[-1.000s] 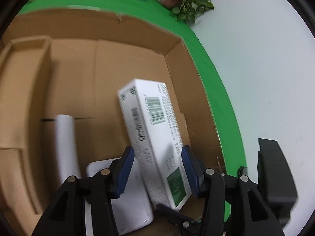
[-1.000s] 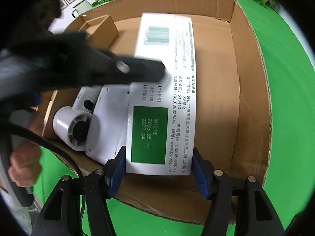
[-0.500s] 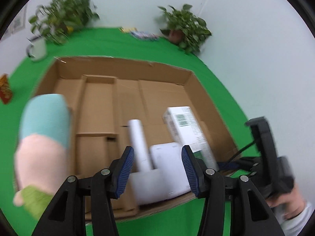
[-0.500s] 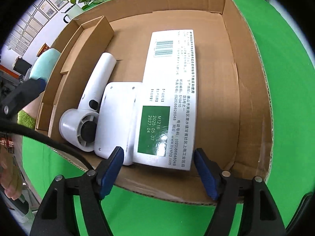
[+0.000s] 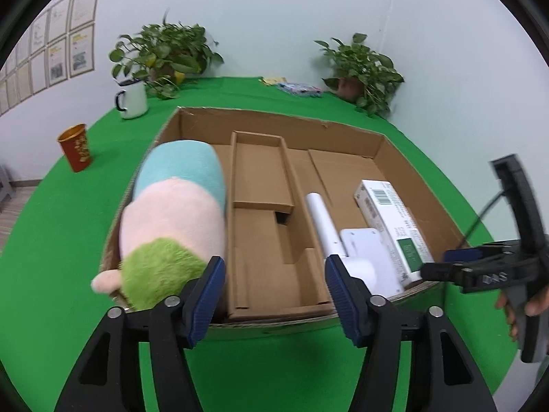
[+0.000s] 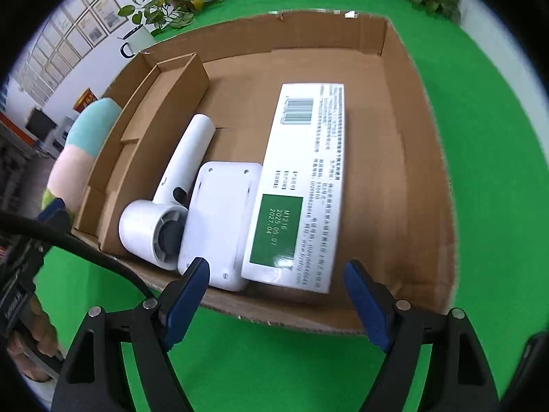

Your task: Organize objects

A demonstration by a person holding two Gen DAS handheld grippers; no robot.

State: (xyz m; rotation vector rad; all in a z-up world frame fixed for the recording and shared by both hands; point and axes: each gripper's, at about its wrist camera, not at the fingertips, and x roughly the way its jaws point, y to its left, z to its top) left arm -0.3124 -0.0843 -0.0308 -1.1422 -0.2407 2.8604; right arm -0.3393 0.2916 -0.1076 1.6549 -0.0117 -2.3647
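A shallow cardboard box [image 5: 274, 122] [image 6: 429, 158] lies on the green table. In it lie a white carton with a green label [image 5: 391, 219] [image 6: 302, 185], a flat white device [image 5: 369, 254] [image 6: 219, 219] and a white hair dryer [image 5: 320, 219] [image 6: 171, 192], side by side at the right. A plush toy in blue, pink and green [image 5: 175, 216] [image 6: 77, 158] lies in the left compartment. My left gripper [image 5: 274, 295] is open and empty before the box's near edge. My right gripper [image 6: 278, 302] is open and empty, just short of the carton; it also shows in the left wrist view [image 5: 456, 264].
A cardboard insert with dividers [image 5: 260, 185] fills the box's middle. On the table behind stand a white mug [image 5: 132, 98], a red-gold cup [image 5: 75, 147] and two potted plants [image 5: 164, 58] [image 5: 360, 68]. Small packets [image 5: 298, 87] lie at the far edge.
Both grippers let go of the white carton and drew back out of the box. The carton now lies flat beside the white device. The left view now takes in the plush toy.
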